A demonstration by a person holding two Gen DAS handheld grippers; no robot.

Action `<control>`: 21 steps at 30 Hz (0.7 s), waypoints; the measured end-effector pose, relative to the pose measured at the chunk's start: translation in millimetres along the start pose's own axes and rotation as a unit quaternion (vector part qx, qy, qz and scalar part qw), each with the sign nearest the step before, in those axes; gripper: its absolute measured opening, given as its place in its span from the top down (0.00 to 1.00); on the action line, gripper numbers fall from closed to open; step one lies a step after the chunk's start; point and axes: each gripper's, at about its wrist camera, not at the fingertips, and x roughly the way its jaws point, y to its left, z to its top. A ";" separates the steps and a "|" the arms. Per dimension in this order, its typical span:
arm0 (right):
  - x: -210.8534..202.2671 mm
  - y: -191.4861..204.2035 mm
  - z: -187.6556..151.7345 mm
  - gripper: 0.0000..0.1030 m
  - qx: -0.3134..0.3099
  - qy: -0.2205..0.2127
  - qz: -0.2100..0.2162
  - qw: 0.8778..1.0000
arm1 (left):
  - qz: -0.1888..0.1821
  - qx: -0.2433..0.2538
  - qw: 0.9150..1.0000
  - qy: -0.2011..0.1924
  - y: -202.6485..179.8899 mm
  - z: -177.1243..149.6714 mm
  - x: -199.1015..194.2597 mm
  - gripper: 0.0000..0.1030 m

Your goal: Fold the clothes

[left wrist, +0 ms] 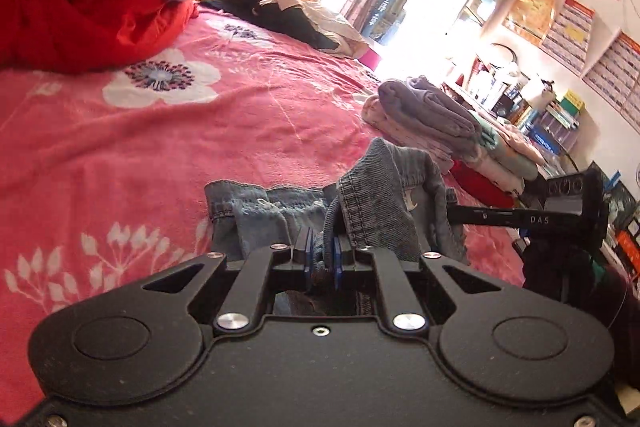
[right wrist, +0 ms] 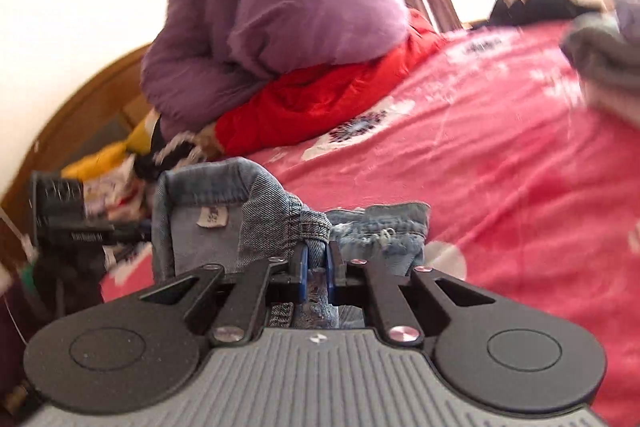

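The jeans [left wrist: 384,203] hang bunched between the two sets of tongs, above the near edge of the bed [left wrist: 160,155]. The left tongs [left wrist: 322,255] are closed on a denim fold, and the right tongs [right wrist: 317,261] are likewise closed on denim beside the waistband, so neither hand is nearer. The garment's long axis appears to run across from one grip to the other; which end points where cannot be told.
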 end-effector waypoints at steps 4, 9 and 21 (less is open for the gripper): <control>23.6 -37.7 -19.3 0.84 0.097 -0.015 0.013 0.995 | 0.008 -0.105 0.994 -0.037 32.9 -12.0 13.0 0.84; 27.3 -70.2 -55.3 0.64 0.205 -0.060 0.047 0.976 | -0.016 -0.219 0.972 -0.081 61.0 -33.6 -12.8 0.55; 38.7 -48.0 -50.5 0.46 0.132 -0.045 0.011 0.990 | 0.042 -0.129 0.990 -0.025 20.7 -47.5 3.1 0.43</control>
